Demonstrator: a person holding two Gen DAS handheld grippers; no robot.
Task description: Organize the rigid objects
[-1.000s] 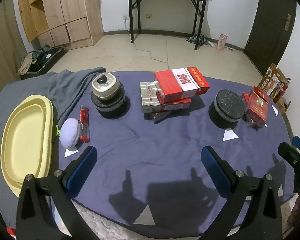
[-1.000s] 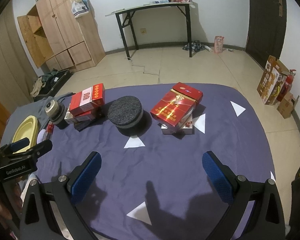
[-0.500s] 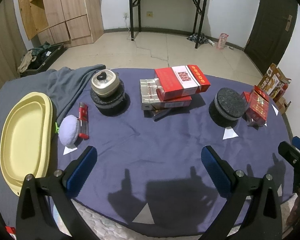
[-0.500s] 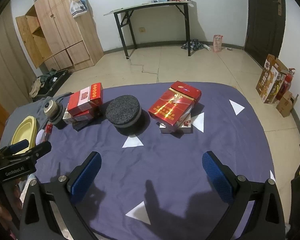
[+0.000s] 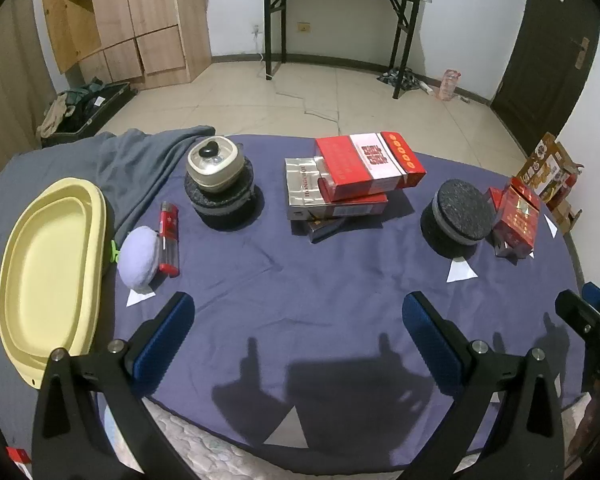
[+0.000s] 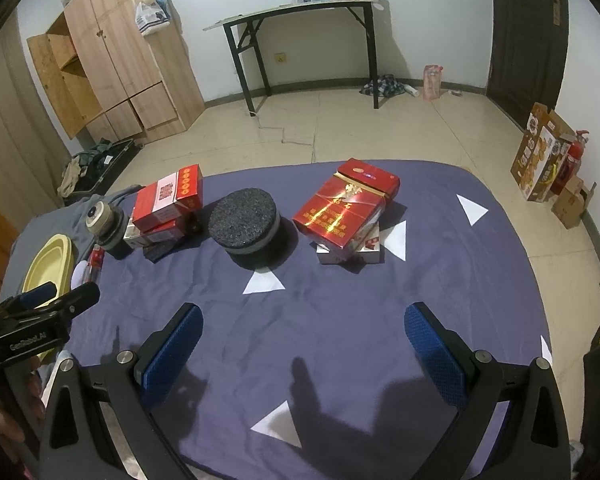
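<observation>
On the purple cloth, a stack of red and silver cartons lies at the middle. A black round disc sits to its right, and a second red carton stack beyond that. At left, a cream round box rests on another black disc. A red lighter and a lilac puff lie beside a yellow tray. My left gripper and right gripper hover open over the near cloth, holding nothing.
A grey blanket is bunched at the table's back left. White paper triangles are scattered on the cloth. Beyond the table are a tiled floor, a black folding table, a wooden wardrobe and cardboard boxes at the right wall.
Both views have shifted very slightly; the objects sit a touch lower in the left wrist view. Nothing on the table has moved and both grippers stay open.
</observation>
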